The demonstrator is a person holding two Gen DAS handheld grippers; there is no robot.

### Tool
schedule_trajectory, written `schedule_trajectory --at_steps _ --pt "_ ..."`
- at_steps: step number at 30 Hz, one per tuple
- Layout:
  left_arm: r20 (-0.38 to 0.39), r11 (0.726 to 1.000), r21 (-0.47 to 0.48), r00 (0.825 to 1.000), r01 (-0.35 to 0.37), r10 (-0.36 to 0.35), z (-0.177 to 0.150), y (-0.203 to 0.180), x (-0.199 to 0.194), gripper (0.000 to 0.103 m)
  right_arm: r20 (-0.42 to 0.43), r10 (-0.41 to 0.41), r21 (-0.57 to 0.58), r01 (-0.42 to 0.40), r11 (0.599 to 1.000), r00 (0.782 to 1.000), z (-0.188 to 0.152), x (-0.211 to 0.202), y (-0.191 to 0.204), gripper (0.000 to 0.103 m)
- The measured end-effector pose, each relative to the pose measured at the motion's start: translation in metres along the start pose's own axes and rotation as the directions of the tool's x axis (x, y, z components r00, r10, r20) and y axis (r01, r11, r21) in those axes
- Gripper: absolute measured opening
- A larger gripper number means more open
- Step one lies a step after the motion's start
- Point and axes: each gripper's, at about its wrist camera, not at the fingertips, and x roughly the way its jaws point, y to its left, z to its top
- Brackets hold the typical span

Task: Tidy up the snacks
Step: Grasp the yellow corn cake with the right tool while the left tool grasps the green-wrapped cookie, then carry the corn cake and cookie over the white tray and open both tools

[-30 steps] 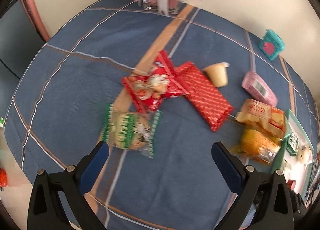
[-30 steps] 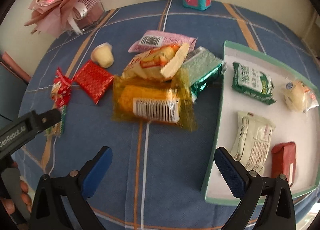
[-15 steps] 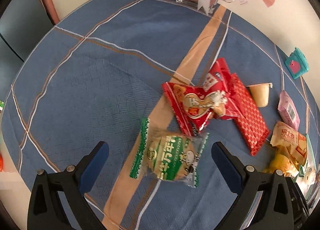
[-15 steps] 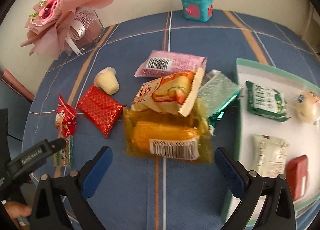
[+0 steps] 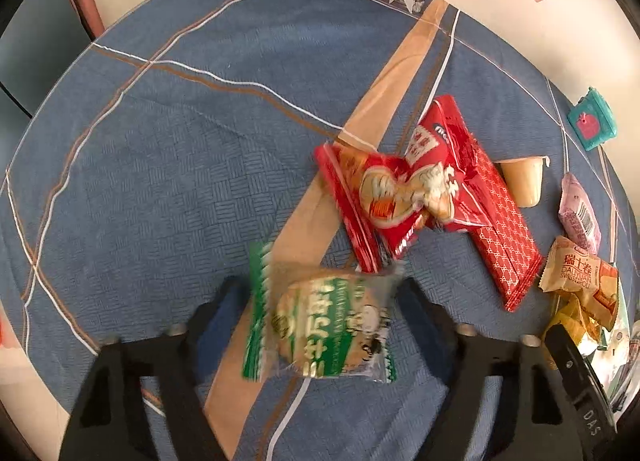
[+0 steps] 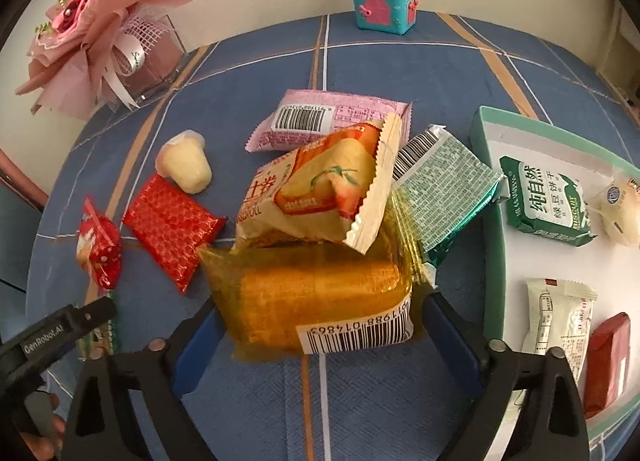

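Observation:
My left gripper (image 5: 320,313) stands around a green-and-white cracker packet (image 5: 320,321); its fingers touch both sides, the image is blurred. Red snack packets (image 5: 400,189) and a red patterned bar (image 5: 504,233) lie just beyond. My right gripper (image 6: 320,329) stands around a yellow cake packet (image 6: 316,301) with a barcode, its fingers at both sides. A beige Swiss roll packet (image 6: 320,193) leans on it. The white tray with a green rim (image 6: 486,221) at right holds several snacks.
A pink packet (image 6: 332,121), a green foil packet (image 6: 444,185) and a jelly cup (image 6: 186,161) lie on the blue tablecloth. A pink flower box (image 6: 100,45) and a teal toy box (image 6: 384,1) stand at the back.
Both grippers moved forward and narrowed from wide open. The left now encloses the green cracker packet, the right the yellow cake packet.

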Motion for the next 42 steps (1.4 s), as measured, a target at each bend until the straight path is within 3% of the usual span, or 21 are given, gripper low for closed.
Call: schedule_trajectory --at_steps 3,7,18,31,42 --pt "0.006 1.0 0.006 1.0 0.021 -0.022 0.0 -0.001 -0.004 0.057 0.01 -0.003 -0.012 0.003 1.0 1.0 -0.007 -0.005 -0.002 0.088" --pt "0.016 0.999 0.012 0.999 0.041 -0.041 -0.003 -0.001 -0.012 0.052 0.012 0.023 -0.014 -0.023 1.0 1.0 -0.016 -0.021 -0.008 0.08" --pt "0.069 0.996 0.043 0.995 0.072 -0.075 -0.012 -0.023 -0.042 0.051 -0.021 0.11 0.034 -0.11 0.993 0.994 -0.023 -0.04 -0.023 0.079" --pt "0.126 0.987 0.113 0.984 0.111 -0.125 -0.038 -0.058 -0.082 0.051 0.001 0.111 0.001 -0.111 0.994 0.994 -0.031 -0.086 -0.038 0.079" --pt "0.154 0.976 0.172 0.975 0.133 -0.16 -0.048 -0.098 -0.102 0.052 0.023 0.095 0.045 -0.095 0.994 0.995 -0.026 -0.114 -0.081 0.079"
